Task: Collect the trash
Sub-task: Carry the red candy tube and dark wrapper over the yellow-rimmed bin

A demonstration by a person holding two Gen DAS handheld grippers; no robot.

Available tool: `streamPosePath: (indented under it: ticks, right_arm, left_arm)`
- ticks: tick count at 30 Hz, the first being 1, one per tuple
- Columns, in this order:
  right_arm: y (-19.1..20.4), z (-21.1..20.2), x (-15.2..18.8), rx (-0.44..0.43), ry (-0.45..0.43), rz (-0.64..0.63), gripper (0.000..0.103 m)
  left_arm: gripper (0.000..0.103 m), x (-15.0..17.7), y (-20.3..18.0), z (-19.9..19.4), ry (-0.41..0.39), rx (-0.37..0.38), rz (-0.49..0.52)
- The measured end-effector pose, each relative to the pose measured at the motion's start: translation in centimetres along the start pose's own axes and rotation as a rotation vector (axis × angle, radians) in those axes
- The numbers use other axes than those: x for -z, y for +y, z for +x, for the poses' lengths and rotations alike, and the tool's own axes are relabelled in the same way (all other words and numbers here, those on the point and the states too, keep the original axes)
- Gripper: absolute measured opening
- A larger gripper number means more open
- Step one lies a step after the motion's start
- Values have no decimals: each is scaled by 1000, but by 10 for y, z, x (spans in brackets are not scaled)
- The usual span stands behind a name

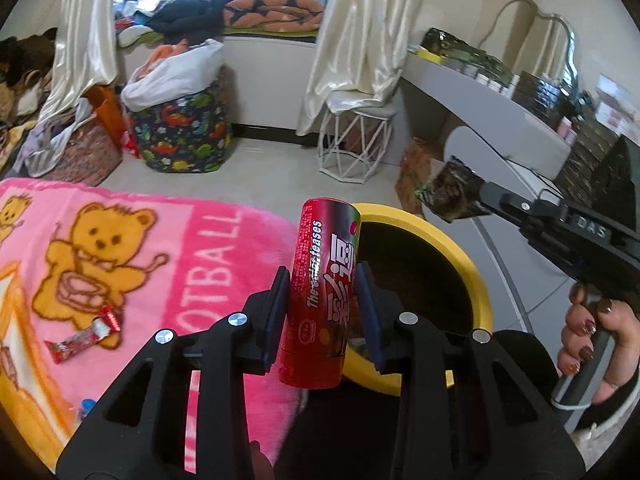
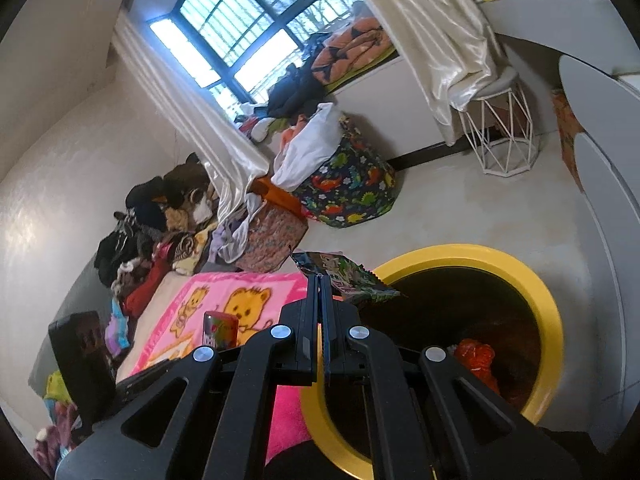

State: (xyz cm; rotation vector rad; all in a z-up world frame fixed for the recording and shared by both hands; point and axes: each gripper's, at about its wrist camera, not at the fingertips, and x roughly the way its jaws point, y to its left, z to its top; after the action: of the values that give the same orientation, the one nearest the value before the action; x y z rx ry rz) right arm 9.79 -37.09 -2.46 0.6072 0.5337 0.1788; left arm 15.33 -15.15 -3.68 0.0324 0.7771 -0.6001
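My left gripper (image 1: 322, 304) is shut on a red cylindrical snack tube (image 1: 322, 292), held upright at the near rim of a yellow-rimmed trash bin (image 1: 460, 248). My right gripper (image 2: 322, 288) is shut on a dark green and black snack wrapper (image 2: 344, 276), held over the bin's rim (image 2: 520, 268). In the left wrist view the right gripper (image 1: 476, 196) shows above the bin's far side with the wrapper (image 1: 448, 192). The tube's top shows in the right wrist view (image 2: 220, 328). An orange-red piece of trash (image 2: 476, 360) lies inside the bin. A red candy wrapper (image 1: 84, 338) lies on the pink bear blanket (image 1: 120, 248).
A dinosaur-print basket (image 1: 184, 132) with cloths, a white wire stool (image 1: 356, 144) and a floral basket (image 1: 84, 152) stand on the floor beyond. A white desk (image 1: 500, 120) runs along the right. Clothes pile up at the left (image 2: 152, 232).
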Motion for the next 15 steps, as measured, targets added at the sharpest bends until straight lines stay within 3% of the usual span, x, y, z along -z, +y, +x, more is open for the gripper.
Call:
streamPosePath:
  ticks: [15]
  right_arm:
    - [-36, -6, -4, 13, 12, 108, 2]
  left_arm:
    - [27, 9, -41, 23, 52, 78, 78]
